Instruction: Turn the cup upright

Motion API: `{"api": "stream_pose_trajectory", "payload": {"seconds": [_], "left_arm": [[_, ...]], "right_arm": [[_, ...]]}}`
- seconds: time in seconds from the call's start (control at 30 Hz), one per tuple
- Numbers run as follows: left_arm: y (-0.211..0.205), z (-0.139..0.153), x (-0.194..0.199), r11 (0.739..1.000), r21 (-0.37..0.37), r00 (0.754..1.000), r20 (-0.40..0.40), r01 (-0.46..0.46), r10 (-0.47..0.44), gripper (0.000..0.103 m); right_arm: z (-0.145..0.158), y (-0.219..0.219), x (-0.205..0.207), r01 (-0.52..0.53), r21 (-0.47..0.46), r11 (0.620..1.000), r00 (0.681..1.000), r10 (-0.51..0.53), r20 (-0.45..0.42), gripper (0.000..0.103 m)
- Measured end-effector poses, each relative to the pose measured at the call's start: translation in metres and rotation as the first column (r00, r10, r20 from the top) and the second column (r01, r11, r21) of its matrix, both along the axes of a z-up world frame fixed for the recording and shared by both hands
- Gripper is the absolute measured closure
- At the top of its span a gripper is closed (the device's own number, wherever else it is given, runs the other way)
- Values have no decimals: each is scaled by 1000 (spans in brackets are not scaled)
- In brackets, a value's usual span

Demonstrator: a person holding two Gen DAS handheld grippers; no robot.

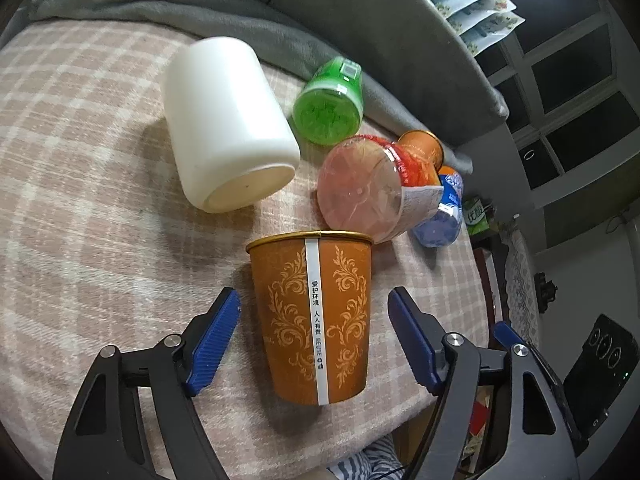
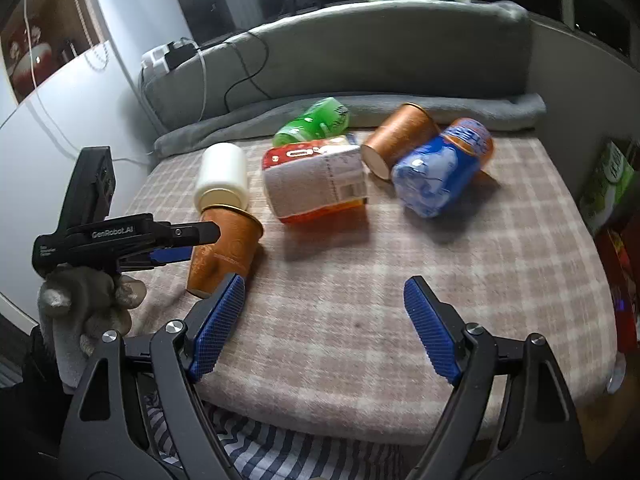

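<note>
An orange paper cup (image 1: 316, 316) with a gold rim and leaf pattern stands upright, mouth up, on the checked cloth near the table's front edge; it also shows in the right wrist view (image 2: 224, 252). My left gripper (image 1: 314, 336) is open, its blue pads on either side of the cup, apart from it. In the right wrist view the left gripper (image 2: 176, 240) reaches the cup from the left. My right gripper (image 2: 324, 328) is open and empty over bare cloth, to the right of the cup.
A white cup (image 1: 228, 124) lies on its side behind the orange cup. A green bottle (image 1: 330, 104), a red-labelled bottle (image 1: 368, 184), a second orange cup (image 2: 400, 140) and a blue bottle (image 2: 440, 176) lie further back. A grey cushion (image 2: 360, 48) borders the far edge.
</note>
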State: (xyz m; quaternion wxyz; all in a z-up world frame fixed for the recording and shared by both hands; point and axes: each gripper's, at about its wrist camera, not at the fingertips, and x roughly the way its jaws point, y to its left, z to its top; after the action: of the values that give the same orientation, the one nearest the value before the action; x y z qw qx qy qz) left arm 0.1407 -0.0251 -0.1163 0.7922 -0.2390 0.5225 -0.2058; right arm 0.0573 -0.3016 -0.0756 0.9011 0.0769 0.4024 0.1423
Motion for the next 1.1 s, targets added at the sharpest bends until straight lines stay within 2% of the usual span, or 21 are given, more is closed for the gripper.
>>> {"api": "stream_pose_trajectory", "payload": {"seconds": [0.17,0.37,0.63,1.1], "left_arm": [[-7,-4,4,1000,16,1000,-11,19,-19,30],[-12,-8,7,999,24,999,-24,31,-30,39],[-18,-4,7,998,52,999,0,35,-35,39],[-35,21,-11,987,159,987,147,33,-57,39]], "right_arm": [[-3,-12,-5,32,11,999,999,-32,-2,18],[-5,-20,-7,61,25,998,998,-61,0,18],[-11,-30,-6,98,42,994,995,-98,-14,18],[-17,-25,-5,90,50,995,996,-89,-29,18]]}}
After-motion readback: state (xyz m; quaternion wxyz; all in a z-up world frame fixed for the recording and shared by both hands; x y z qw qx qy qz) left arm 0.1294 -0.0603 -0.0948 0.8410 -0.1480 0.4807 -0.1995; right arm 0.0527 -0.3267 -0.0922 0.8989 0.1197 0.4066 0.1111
